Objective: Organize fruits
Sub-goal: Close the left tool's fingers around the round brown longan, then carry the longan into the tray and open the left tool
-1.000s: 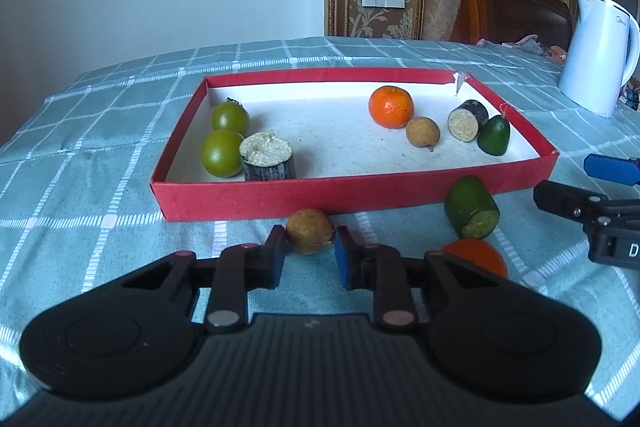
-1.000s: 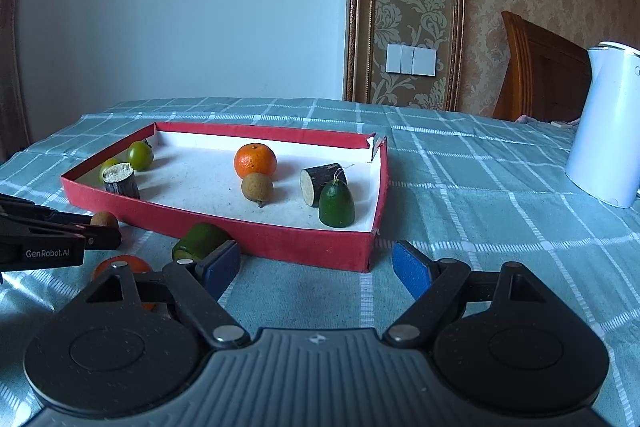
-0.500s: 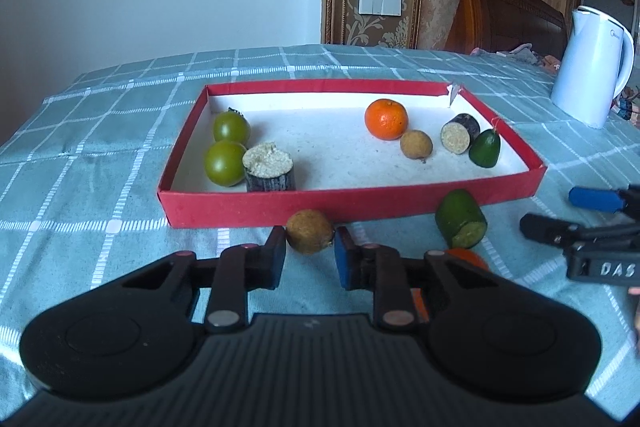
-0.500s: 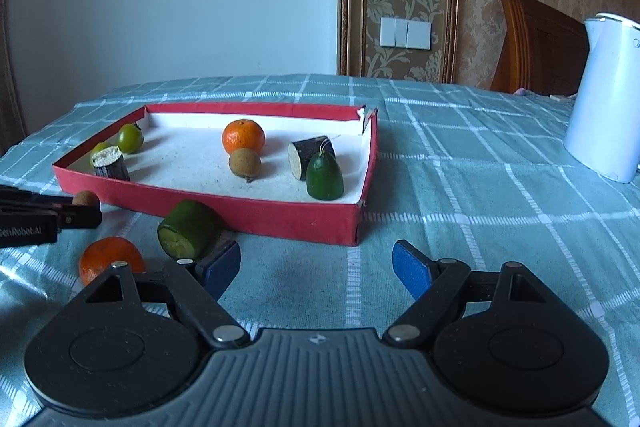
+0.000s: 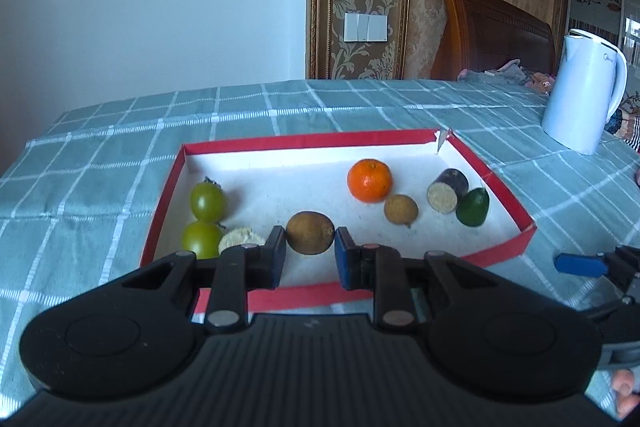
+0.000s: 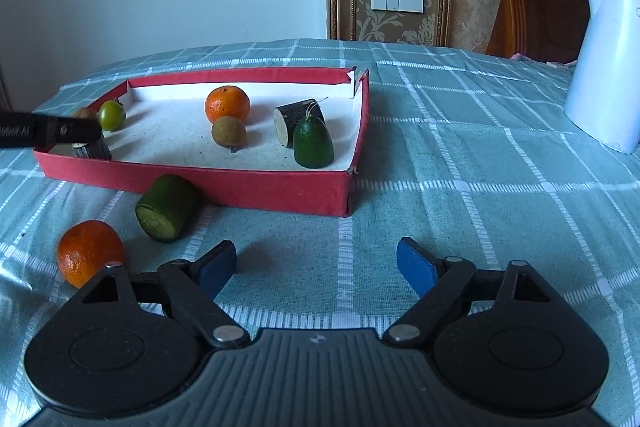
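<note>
My left gripper (image 5: 310, 255) is shut on a small brown round fruit (image 5: 310, 237), held above the near left part of the red tray (image 5: 504, 183). Inside the tray lie two green fruits (image 5: 207, 202), an orange (image 5: 369, 180), another brown fruit (image 5: 401, 209), a dark cut stick piece (image 5: 447, 190) and a dark green cut piece (image 5: 473, 212). My right gripper (image 6: 316, 269) hovers over the cloth in front of the tray, its jaws opening with nothing between them. On the cloth to its left lie a green cut piece (image 6: 166, 213) and an orange (image 6: 89, 251).
A white kettle (image 6: 608, 67) stands on the checked tablecloth (image 6: 480, 167) at the right. A wooden headboard (image 5: 492, 35) and a wall with a light switch (image 5: 366, 27) rise behind the table. The left gripper's finger (image 6: 48, 133) reaches over the tray's left end in the right wrist view.
My left gripper has lifted the brown fruit from the cloth in front of the tray up over its near wall. The right gripper has tilted down and its jaws have spread a little wider.
</note>
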`<state>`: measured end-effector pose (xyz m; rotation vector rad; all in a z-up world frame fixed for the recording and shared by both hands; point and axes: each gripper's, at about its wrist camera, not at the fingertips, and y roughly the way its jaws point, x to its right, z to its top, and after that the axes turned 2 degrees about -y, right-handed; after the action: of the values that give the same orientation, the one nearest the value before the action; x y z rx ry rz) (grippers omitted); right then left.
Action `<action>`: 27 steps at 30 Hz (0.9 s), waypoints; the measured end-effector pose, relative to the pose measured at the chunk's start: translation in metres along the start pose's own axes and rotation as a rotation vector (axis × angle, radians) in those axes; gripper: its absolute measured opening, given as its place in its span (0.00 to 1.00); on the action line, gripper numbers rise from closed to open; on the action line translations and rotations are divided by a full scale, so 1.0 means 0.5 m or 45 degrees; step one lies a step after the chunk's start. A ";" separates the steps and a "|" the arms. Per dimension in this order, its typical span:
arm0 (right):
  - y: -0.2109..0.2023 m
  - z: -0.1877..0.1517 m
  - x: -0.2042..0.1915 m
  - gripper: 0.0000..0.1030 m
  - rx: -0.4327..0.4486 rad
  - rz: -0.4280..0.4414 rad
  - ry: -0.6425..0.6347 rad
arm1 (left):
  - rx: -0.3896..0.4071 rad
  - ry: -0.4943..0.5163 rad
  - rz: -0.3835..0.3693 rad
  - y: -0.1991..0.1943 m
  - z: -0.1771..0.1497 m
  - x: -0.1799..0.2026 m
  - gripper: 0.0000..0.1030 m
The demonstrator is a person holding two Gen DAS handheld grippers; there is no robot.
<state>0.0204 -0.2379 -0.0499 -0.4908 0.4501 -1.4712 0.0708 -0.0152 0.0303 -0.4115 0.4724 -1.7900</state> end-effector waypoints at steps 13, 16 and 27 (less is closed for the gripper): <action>0.002 0.001 -0.001 0.89 -0.005 0.006 -0.005 | -0.007 0.020 0.095 0.105 0.051 -0.006 0.23; 0.003 0.001 -0.002 0.89 -0.006 0.007 -0.007 | -0.023 -0.001 0.118 0.131 0.056 -0.017 0.23; 0.003 0.001 -0.004 0.91 -0.007 0.007 -0.008 | -0.078 -0.064 0.170 0.190 0.048 -0.053 0.23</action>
<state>0.0220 -0.2358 -0.0504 -0.4981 0.4501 -1.4629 0.1682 -0.0147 0.0011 -0.4562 0.5087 -1.6362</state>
